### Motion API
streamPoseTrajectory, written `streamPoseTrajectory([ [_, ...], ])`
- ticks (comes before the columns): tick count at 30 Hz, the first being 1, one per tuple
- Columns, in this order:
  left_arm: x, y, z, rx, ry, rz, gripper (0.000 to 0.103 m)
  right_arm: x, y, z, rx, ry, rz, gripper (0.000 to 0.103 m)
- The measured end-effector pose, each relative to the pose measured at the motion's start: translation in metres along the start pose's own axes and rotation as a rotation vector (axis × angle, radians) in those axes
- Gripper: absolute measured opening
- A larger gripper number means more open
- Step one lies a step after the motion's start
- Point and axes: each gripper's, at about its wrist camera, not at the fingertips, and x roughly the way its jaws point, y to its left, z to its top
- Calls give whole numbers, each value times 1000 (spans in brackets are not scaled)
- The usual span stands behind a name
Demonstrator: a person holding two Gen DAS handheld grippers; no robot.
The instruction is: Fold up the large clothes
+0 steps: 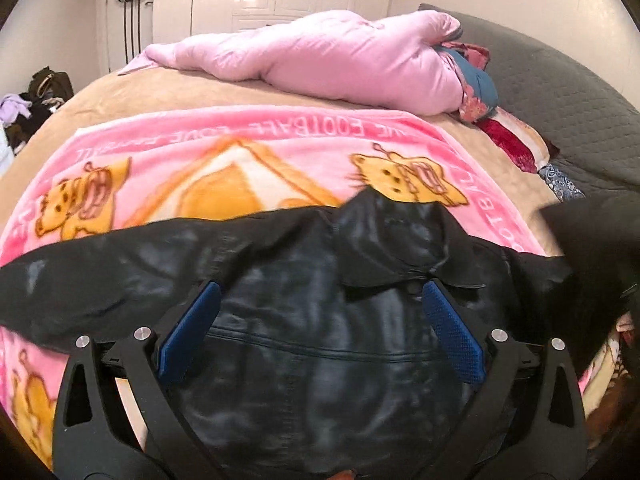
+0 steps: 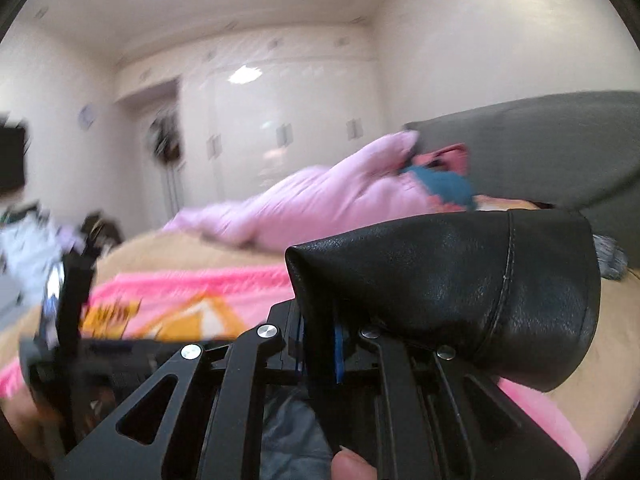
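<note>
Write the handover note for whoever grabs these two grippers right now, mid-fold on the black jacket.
Left gripper: open, over the black leather jacket, holding nothing.
Right gripper: shut on a fold of the jacket, probably a sleeve end, raised off the bed.
Jacket: spread across the pink cartoon blanket on the bed, collar toward the far side, the sleeve on the picture's left stretched out flat.
Pink duvet is bunched behind, near the grey headboard.
Done: one part gripped and lifted.
Left: lay it across the body, fold the other sleeve, then fold the body. No finished fold shows yet.
</note>
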Motion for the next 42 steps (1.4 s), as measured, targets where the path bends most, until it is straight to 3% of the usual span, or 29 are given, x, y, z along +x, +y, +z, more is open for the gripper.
streamPoseTrajectory([
  [2,-1,12,-1,-30,9,-27,94,18,20,-18,-57,73,41,10],
  [5,4,30,-4,-90,39,-135,94,41,43,-46,-126,172,62,10],
  [9,13,36,-11,-130,71,-182,94,65,83,-96,-285,341,90,14],
  [11,17,36,-15,-144,85,-195,94,70,111,-119,-337,419,114,32],
  [12,18,35,-17,-147,90,-203,94,71,117,-126,-366,446,115,48],
  [13,20,34,-19,-148,96,-210,94,69,121,-130,-391,460,115,74],
  [15,22,30,-22,-149,107,-226,94,58,120,-130,-374,445,120,88],
  [19,26,19,-30,-128,130,-239,94,36,86,-119,-175,451,165,90],
  [23,37,26,-38,-198,180,-301,94,22,48,-101,-43,425,168,90],
  [27,40,37,-41,-221,164,-256,94,19,19,-84,-1,364,85,91],
  [35,91,58,-49,-326,283,-108,94,9,-40,-75,136,309,-46,91],
  [39,94,59,-42,-319,222,-108,94,11,-60,-77,199,307,-83,93],
  [40,93,57,-40,-316,202,-116,92,12,-66,-79,217,312,-91,93],
  [41,92,57,-37,-325,183,-135,83,13,-69,-80,229,322,-97,93],
  [42,92,56,-35,-332,174,-175,55,15,-72,-81,239,333,-108,93],
])
